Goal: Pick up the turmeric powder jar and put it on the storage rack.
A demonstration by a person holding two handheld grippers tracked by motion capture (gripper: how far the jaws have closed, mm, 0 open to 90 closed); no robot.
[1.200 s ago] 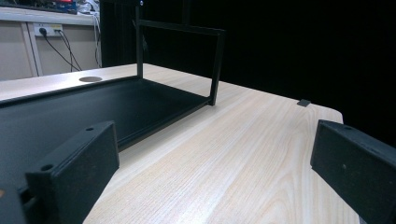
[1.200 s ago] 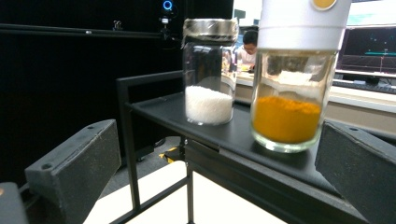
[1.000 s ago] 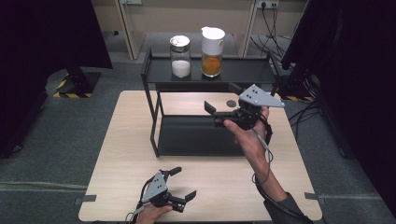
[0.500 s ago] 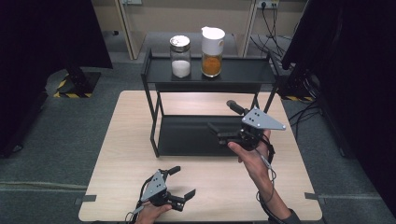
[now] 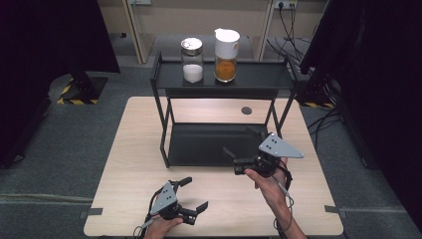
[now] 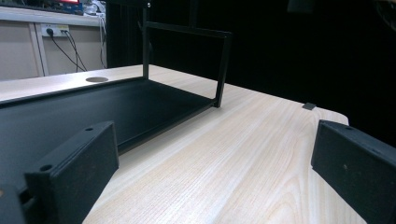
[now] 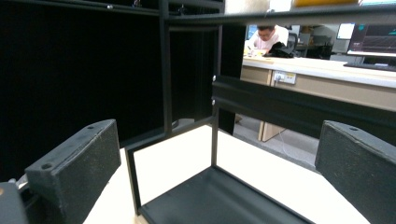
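I hold my right gripper point(image 5: 240, 145), fingers spread and empty, just over the front edge of the black two-tier metal rack point(image 5: 209, 144) on the pale wooden desk point(image 5: 129, 164), while my left gripper point(image 5: 193, 194), likewise open, rests well in front of that rack.

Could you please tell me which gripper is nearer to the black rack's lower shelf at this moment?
The right. The right gripper hovers at the front right edge of the lower shelf, jaws open. The left gripper sits near the table's front edge, well short of the shelf.
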